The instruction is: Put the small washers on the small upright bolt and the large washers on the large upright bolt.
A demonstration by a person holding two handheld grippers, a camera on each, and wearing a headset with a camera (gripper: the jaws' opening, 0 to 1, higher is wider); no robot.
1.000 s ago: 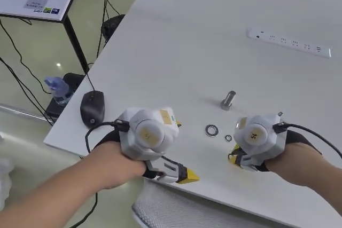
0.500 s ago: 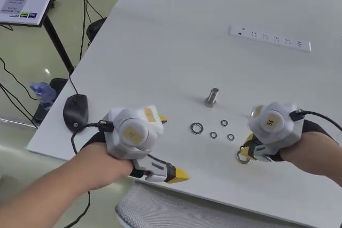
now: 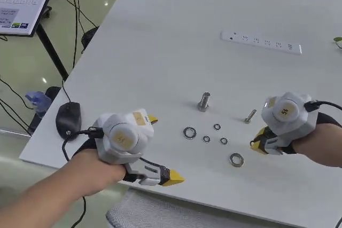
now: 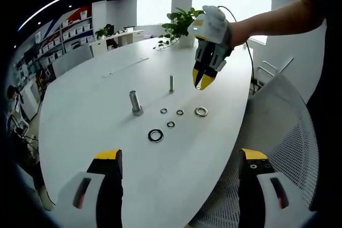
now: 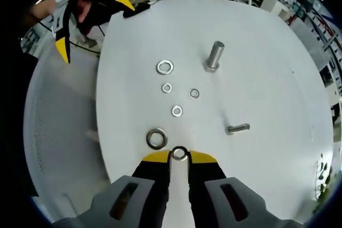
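Small steel washer pinched in right gripper, jaws nearly closed, at 6 o'clock of thin small upright bolt. It and thick large upright bolt look bare. Three small washers and two large washers lie loose on white bench. Left gripper wide open, empty

Large bolt: silver, thick, upright on its head, mid-worktop. Small bolt: thin, upright, to its right, apart. Three small washers: flat, loose cluster in front of bolts. Two large washers: flat, one left of cluster, other nearer worktop edge. One more washer pinched between right gripper tips.
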